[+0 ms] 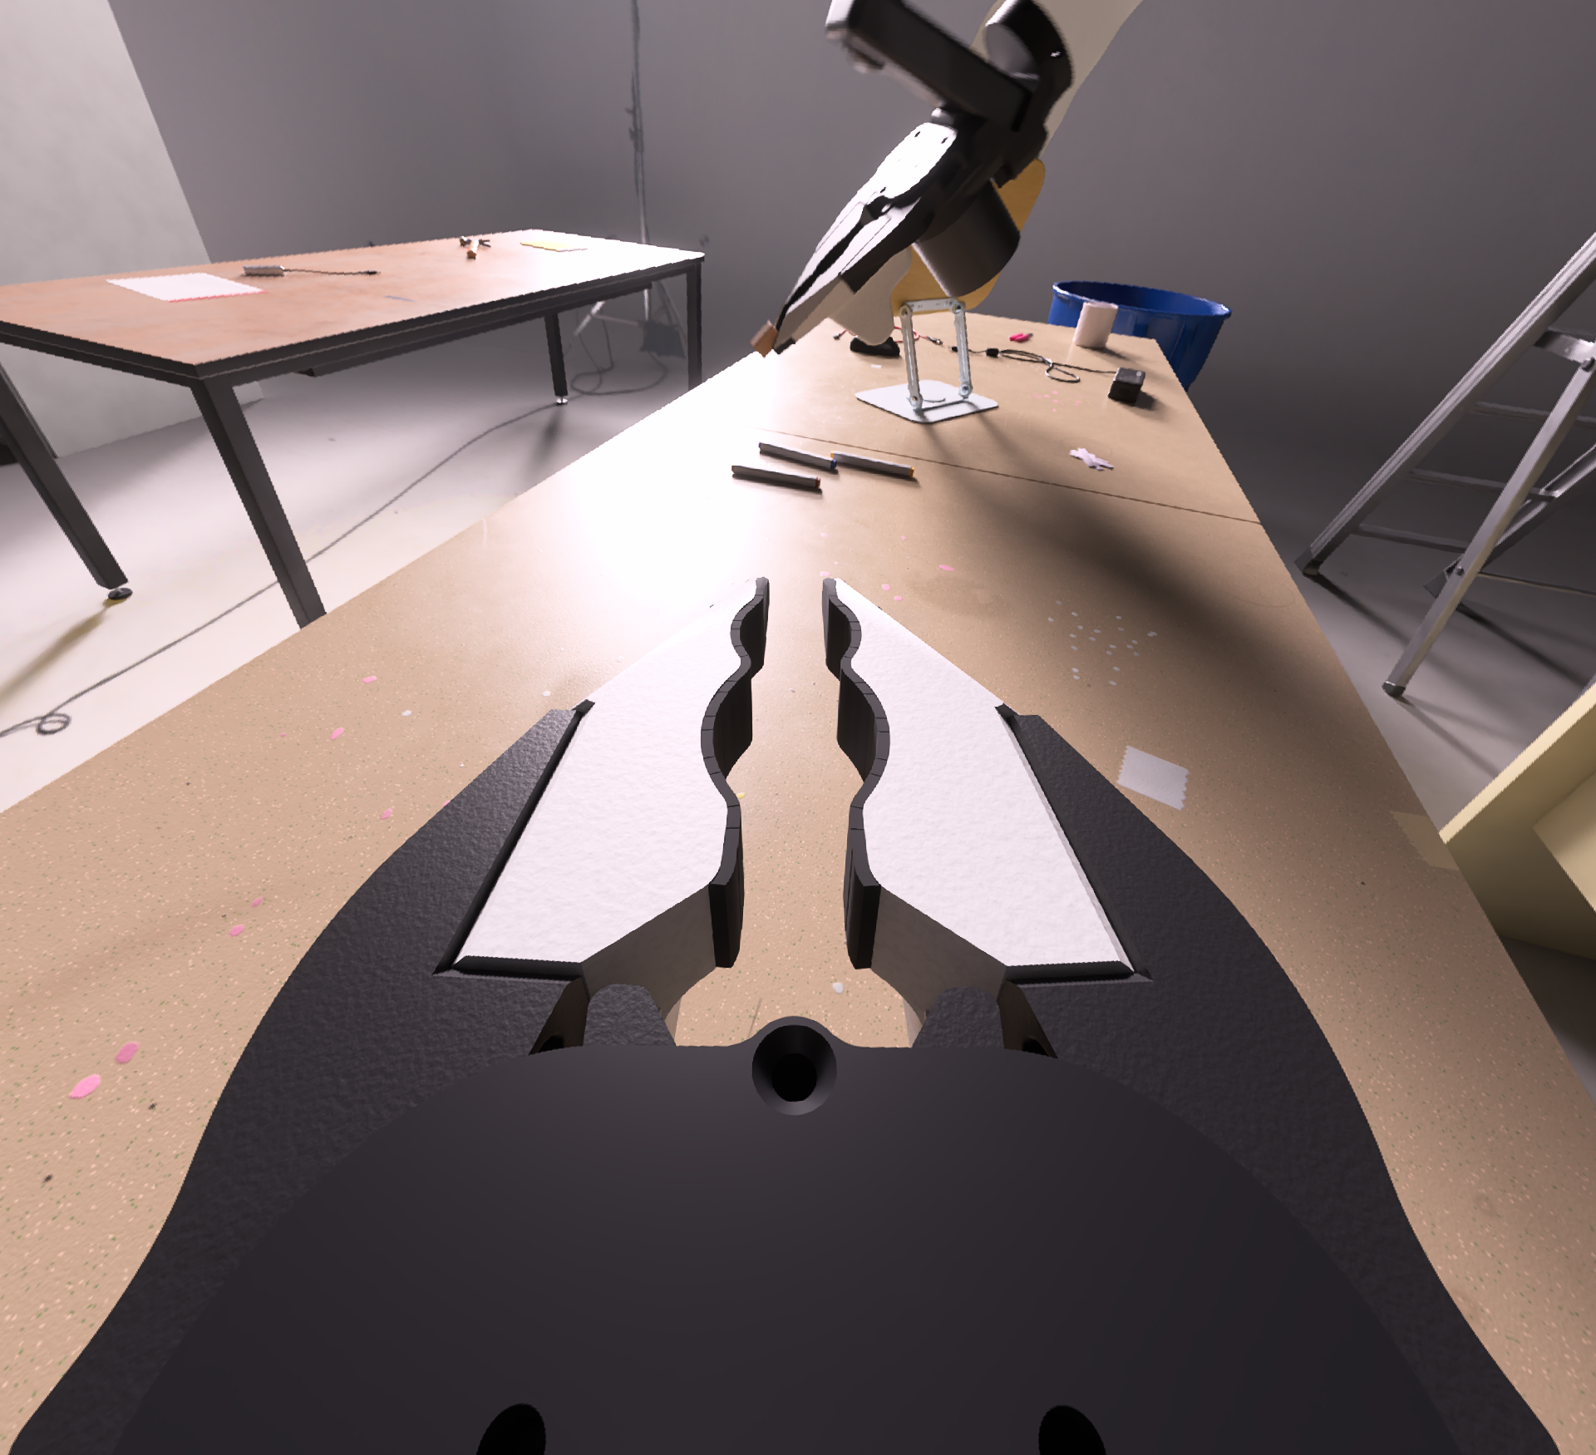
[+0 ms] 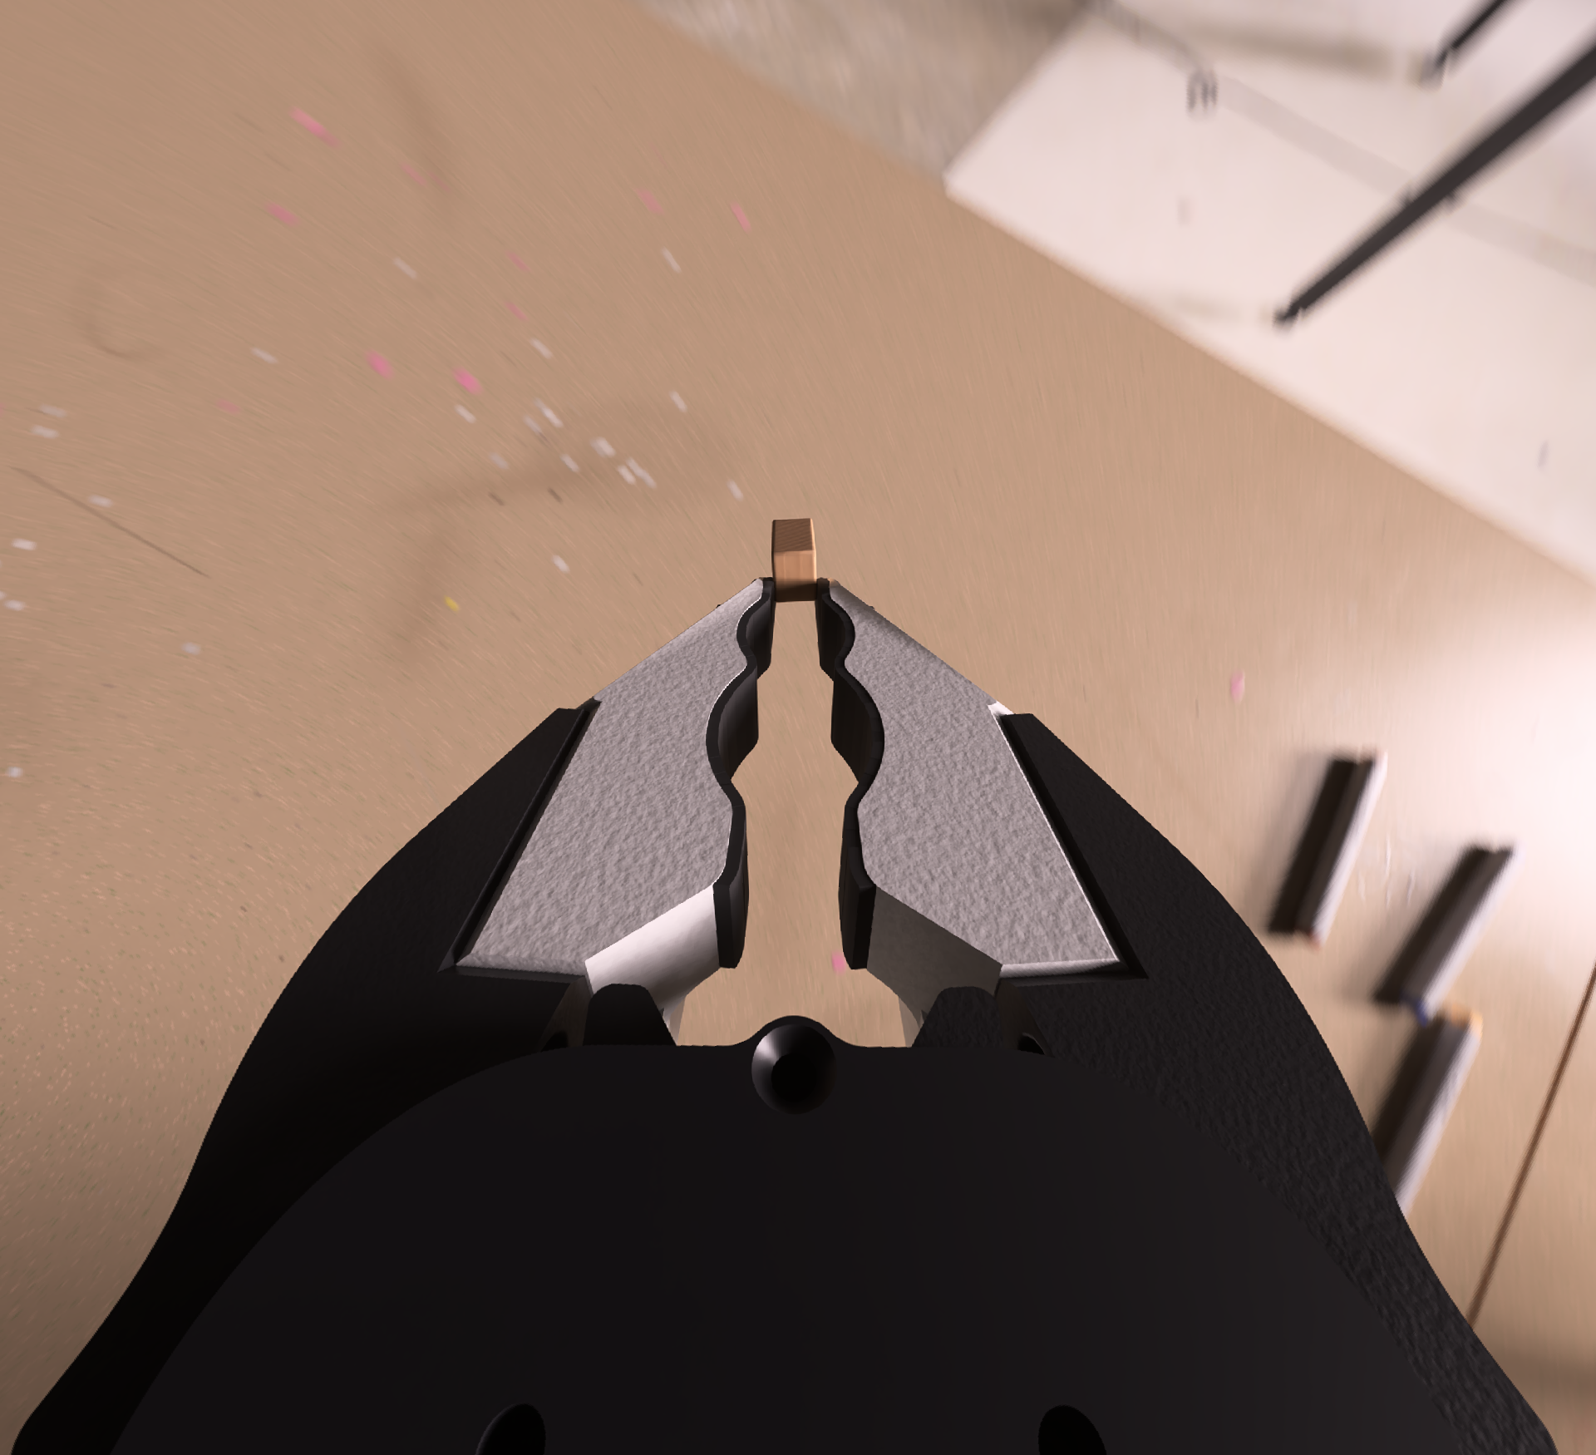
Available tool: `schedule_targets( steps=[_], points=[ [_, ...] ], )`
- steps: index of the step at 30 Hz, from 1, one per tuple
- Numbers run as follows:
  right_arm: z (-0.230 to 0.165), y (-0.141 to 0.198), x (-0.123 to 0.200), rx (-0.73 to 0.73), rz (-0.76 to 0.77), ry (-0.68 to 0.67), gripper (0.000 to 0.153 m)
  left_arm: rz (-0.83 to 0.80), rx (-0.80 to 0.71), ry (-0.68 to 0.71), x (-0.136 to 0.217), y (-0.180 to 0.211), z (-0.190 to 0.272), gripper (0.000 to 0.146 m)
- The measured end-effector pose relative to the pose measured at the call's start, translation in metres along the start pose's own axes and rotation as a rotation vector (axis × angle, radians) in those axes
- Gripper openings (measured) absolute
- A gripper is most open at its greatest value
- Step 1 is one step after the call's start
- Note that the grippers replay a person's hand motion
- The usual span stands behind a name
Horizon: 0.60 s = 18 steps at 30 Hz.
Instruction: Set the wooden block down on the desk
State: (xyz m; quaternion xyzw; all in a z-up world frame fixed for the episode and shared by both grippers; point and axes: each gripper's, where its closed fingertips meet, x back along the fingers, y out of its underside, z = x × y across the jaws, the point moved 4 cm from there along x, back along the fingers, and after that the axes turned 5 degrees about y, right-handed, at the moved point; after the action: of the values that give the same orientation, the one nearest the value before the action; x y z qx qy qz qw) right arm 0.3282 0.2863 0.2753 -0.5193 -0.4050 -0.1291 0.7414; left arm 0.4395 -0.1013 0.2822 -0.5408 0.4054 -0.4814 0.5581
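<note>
A small wooden block (image 2: pixel 794 570) sits pinched between the tips of my right gripper (image 2: pixel 794 593), which is shut on it and holds it above the tan desk (image 2: pixel 259 722). In the left wrist view that gripper (image 1: pixel 775 341) hangs in the air over the desk's far left edge, tilted down, with the block (image 1: pixel 763 337) at its tip. My left gripper (image 1: pixel 794 593) is empty, low over the near part of the desk (image 1: pixel 345 766), its jaws a narrow gap apart.
Three dark markers (image 1: pixel 820 465) lie mid-desk; they also show in the right wrist view (image 2: pixel 1382 930). A metal stand (image 1: pixel 929 377), cables, a black box (image 1: pixel 1127 384), a white cup (image 1: pixel 1095 325) and a blue tub (image 1: pixel 1149 316) are at the far end. A ladder (image 1: pixel 1468 463) stands right, a second table (image 1: pixel 345 308) left.
</note>
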Motion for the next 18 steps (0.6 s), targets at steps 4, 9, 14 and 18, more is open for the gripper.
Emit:
schedule_targets(
  steps=[4, 9, 14, 18],
  points=[
    [0.045, 0.06, -0.041, -0.131, -0.308, 0.037, 0.009, -0.026, 0.005, 0.001, -0.005, 0.004, -0.001, 0.011],
    [0.077, 0.105, -0.084, -0.229, -0.508, 0.057, 0.009, -0.052, 0.01, -0.01, -0.009, 0.01, -0.003, 0.011],
    [0.108, 0.137, -0.11, -0.243, -0.676, 0.105, 0.009, -0.047, 0.013, -0.045, -0.01, 0.012, -0.008, 0.009],
    [0.124, 0.151, -0.124, -0.248, -0.728, 0.098, 0.009, -0.061, 0.015, -0.048, -0.011, 0.014, -0.01, 0.008]
  ],
)
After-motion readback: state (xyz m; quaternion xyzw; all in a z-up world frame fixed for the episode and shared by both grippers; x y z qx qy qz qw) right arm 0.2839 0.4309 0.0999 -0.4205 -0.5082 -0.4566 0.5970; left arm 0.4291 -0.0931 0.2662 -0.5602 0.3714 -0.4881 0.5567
